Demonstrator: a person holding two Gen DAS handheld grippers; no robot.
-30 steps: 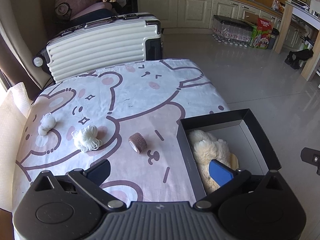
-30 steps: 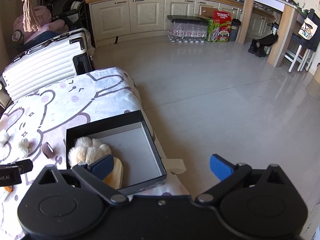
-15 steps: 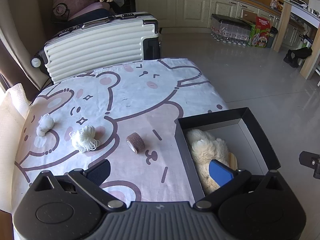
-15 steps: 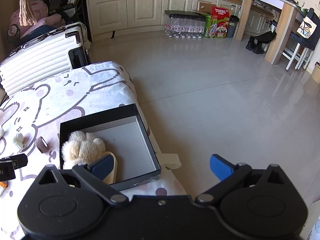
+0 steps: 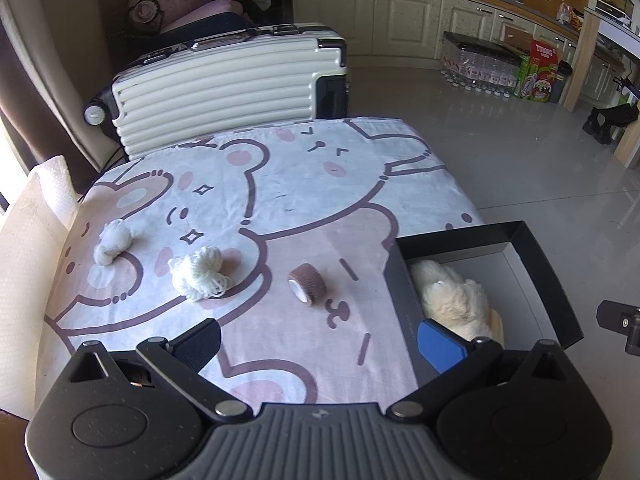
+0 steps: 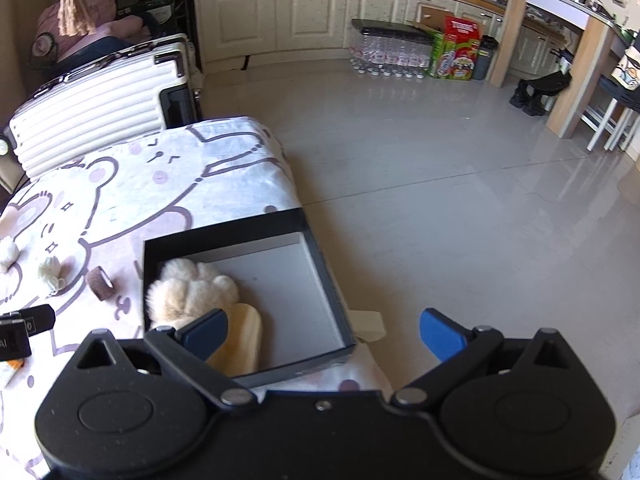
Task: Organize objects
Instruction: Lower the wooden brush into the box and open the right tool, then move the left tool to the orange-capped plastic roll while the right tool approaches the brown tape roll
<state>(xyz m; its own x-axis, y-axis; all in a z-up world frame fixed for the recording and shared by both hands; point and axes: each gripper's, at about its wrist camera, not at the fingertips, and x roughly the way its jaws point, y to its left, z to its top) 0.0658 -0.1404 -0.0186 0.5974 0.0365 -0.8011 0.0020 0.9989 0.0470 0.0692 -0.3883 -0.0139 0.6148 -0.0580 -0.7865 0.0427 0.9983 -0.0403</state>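
Note:
A black open box (image 5: 548, 280) (image 6: 324, 276) sits at the right edge of a bear-print cloth (image 5: 280, 184). A fluffy cream paw toy (image 5: 456, 300) (image 6: 188, 292) lies in its left part. On the cloth left of the box lie a brown tape roll (image 5: 307, 282) (image 6: 100, 282), a white yarn bundle (image 5: 200, 274) (image 6: 50, 272) and a second white yarn ball (image 5: 113, 241) (image 6: 8, 254). My left gripper (image 5: 320, 340) is open and empty, above the cloth's near part. My right gripper (image 6: 324, 334) is open and empty over the box's near right corner.
A white ribbed suitcase (image 5: 224, 88) (image 6: 92, 112) stands behind the cloth. Grey tile floor (image 6: 460, 200) lies to the right, with kitchen cabinets, bottle packs (image 6: 388, 54) and a stool further back. A cream towel (image 5: 28, 248) hangs at the cloth's left edge.
Both views have shifted slightly; the left gripper has drifted a little nearer the tape roll and yarn. Both grippers stay open and empty. The objects have not moved.

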